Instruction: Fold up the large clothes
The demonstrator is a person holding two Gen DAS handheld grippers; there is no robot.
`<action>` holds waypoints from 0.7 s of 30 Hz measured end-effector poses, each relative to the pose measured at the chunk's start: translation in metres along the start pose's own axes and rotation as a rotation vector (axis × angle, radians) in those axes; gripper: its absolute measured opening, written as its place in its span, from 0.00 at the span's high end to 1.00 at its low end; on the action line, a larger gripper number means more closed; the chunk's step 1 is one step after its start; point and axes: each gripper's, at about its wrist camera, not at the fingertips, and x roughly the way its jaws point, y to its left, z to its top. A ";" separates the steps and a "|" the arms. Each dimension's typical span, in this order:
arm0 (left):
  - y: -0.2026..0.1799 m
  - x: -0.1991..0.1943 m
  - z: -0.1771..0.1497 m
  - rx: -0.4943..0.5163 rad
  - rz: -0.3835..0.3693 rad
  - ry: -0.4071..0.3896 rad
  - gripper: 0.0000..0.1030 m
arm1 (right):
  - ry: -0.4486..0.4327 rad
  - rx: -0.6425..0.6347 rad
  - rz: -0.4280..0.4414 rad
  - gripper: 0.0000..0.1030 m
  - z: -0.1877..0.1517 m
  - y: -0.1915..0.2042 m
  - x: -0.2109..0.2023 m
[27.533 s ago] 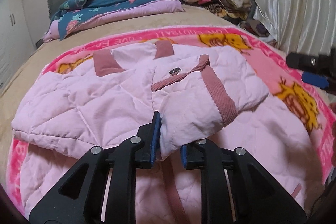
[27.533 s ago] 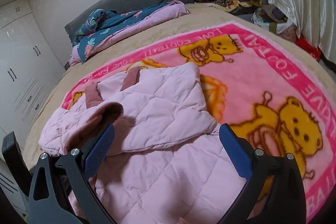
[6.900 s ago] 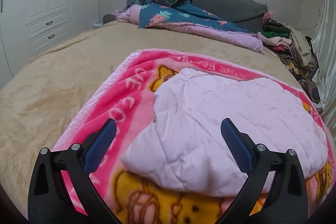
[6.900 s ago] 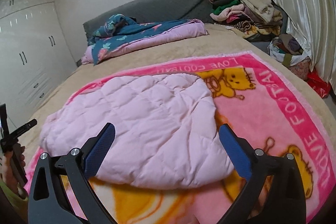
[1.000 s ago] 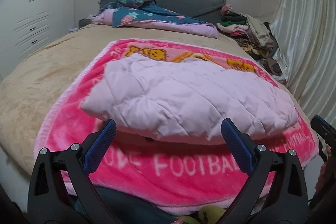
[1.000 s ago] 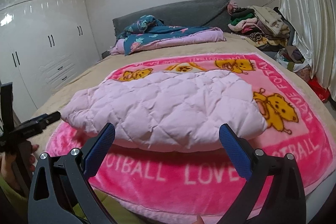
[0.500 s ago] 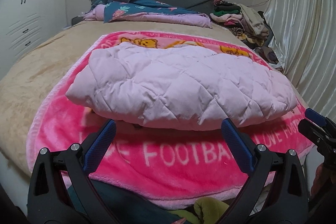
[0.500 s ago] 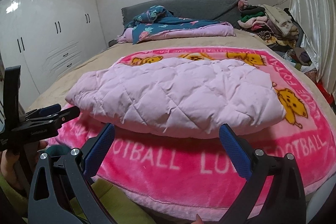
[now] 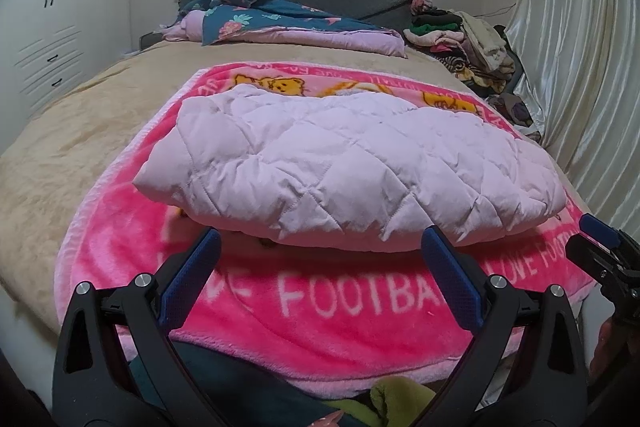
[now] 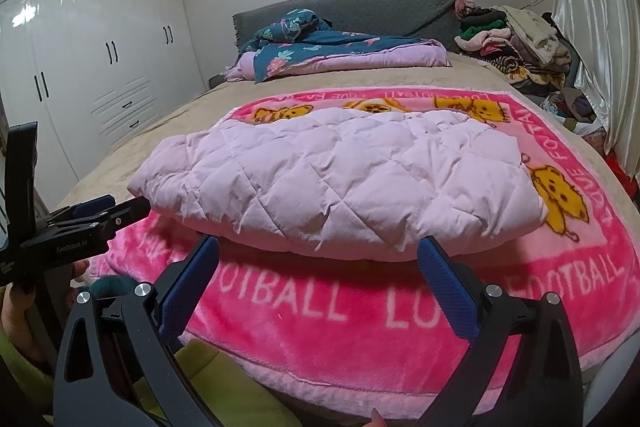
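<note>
Folded pink quilted jacket (image 9: 352,163) on pink blanket (image 9: 328,299); L tongs (image 9: 320,271) & R tongs (image 10: 318,271) both wide, empty.

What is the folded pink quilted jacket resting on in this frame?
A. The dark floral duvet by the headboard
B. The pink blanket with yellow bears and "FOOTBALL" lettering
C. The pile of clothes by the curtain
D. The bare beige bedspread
B. The folded pink quilted jacket lies wholly on the pink blanket, whose bears and white lettering show around it; both grippers are open, short of it.
</note>
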 end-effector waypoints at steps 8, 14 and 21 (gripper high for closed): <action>0.001 -0.002 0.001 0.000 0.008 0.000 0.09 | 0.001 -0.004 0.005 0.04 -0.001 0.001 0.000; 0.001 -0.002 0.000 -0.002 0.010 0.000 0.09 | -0.001 -0.003 0.005 0.04 0.000 0.002 0.000; 0.003 -0.003 -0.001 -0.002 0.015 -0.003 0.09 | -0.002 -0.003 0.005 0.04 0.000 0.002 -0.001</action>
